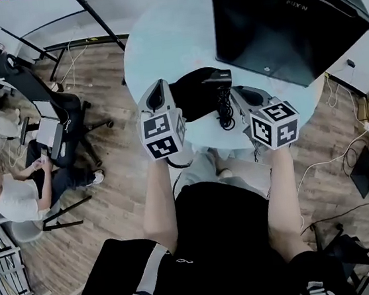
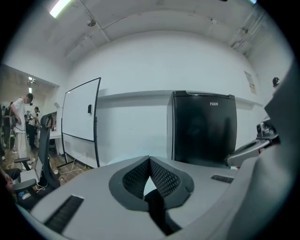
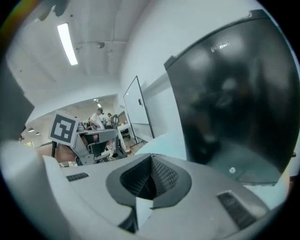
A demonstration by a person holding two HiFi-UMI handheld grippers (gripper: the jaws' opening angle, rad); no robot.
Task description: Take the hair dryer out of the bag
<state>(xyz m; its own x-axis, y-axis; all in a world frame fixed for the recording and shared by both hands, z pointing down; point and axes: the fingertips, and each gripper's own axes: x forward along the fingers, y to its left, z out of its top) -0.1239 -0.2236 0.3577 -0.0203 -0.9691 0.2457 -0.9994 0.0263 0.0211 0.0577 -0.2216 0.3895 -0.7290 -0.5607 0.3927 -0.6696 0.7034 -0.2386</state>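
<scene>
Left tool (image 2: pixel 149 161) has its jaws pressed together on nothing. The right tool (image 3: pixel 151 158) also shows its pads meeting at the tips, empty. Both hang over the near edge of the round worktop (image 1: pixel 159 46), on the near side of the black bag (image 1: pixel 191 96). The hair dryer (image 1: pixel 216 77) lies at the bag's right side, its coiled cord (image 1: pixel 225 110) on bare worktop; whether it is wholly out I cannot tell. If it isn't, the next move likely calls for opening one tool to grip the dryer's body while the other pins the bag. A short white brand word (image 2: pixel 214 103) on the far black cabinet (image 2: pixel 204 131) is too small to read.
</scene>
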